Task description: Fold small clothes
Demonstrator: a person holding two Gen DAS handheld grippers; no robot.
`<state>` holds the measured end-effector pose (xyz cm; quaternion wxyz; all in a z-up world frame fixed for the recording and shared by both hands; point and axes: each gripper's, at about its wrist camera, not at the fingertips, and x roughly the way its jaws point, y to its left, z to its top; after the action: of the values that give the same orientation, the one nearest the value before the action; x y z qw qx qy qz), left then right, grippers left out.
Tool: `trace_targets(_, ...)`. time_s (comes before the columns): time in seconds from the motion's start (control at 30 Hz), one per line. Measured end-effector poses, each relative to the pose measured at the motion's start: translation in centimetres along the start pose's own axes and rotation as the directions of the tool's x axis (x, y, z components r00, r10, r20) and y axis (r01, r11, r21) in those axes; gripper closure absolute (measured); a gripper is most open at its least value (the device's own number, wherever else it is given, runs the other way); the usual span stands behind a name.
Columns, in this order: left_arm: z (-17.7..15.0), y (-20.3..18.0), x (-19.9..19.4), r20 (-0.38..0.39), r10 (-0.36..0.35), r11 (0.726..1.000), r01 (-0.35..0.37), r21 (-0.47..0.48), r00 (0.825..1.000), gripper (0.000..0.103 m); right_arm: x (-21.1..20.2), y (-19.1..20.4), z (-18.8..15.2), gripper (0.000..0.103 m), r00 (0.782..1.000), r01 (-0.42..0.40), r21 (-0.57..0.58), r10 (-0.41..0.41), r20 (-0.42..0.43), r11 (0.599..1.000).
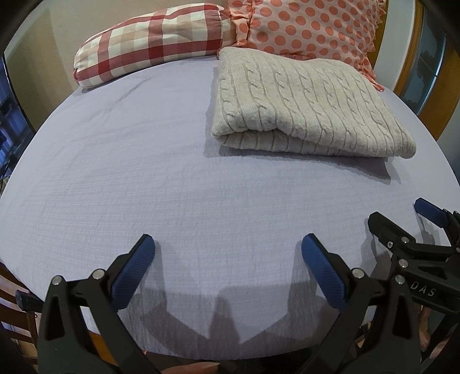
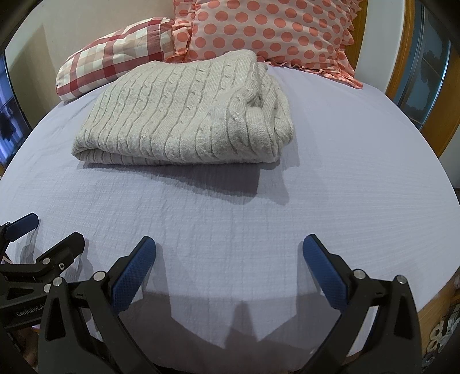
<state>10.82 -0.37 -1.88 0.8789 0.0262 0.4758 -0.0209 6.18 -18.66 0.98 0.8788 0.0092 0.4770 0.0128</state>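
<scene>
A cream cable-knit sweater (image 1: 304,106) lies folded in a thick rectangle on the lilac bedsheet (image 1: 143,172), toward the head of the bed. It also shows in the right wrist view (image 2: 184,112), with its rolled edges at the right. My left gripper (image 1: 228,247) is open and empty above the sheet near the foot edge, well short of the sweater. My right gripper (image 2: 229,247) is open and empty too, beside the left one. The right gripper shows at the right edge of the left wrist view (image 1: 402,218). The left gripper shows at the left edge of the right wrist view (image 2: 51,230).
A red-and-white checked pillow (image 1: 152,43) and a pink pillow with coral dots (image 1: 310,26) lie against the headboard wall behind the sweater. A wooden bed frame (image 1: 408,57) runs along the right side. The sheet's front edge (image 1: 230,354) drops off just below the grippers.
</scene>
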Motion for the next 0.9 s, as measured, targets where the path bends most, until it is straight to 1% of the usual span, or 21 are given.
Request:
trace_targets(0.33, 0.08, 0.12, 0.01, 0.002, 0.005, 1.0, -0.005, -0.007, 1.0, 0.002, 0.03, -0.1, 0.1, 0.001, 1.0, 0.001, 0.003, -0.001, 0.004, 1.0)
trace_targets(0.53, 0.15, 0.07, 0.07, 0.002, 0.01, 1.0, -0.01, -0.013, 1.0, 0.002, -0.02, -0.86, 0.13, 0.001, 1.0, 0.013, 0.02, -0.014, 0.005, 1.0)
trace_targets(0.9, 0.18, 0.16, 0.16, 0.002, 0.011, 1.0, -0.011, -0.015, 1.0, 0.002, -0.17, -0.73, -0.13, 0.001, 1.0, 0.012, 0.011, -0.012, 0.011, 1.0)
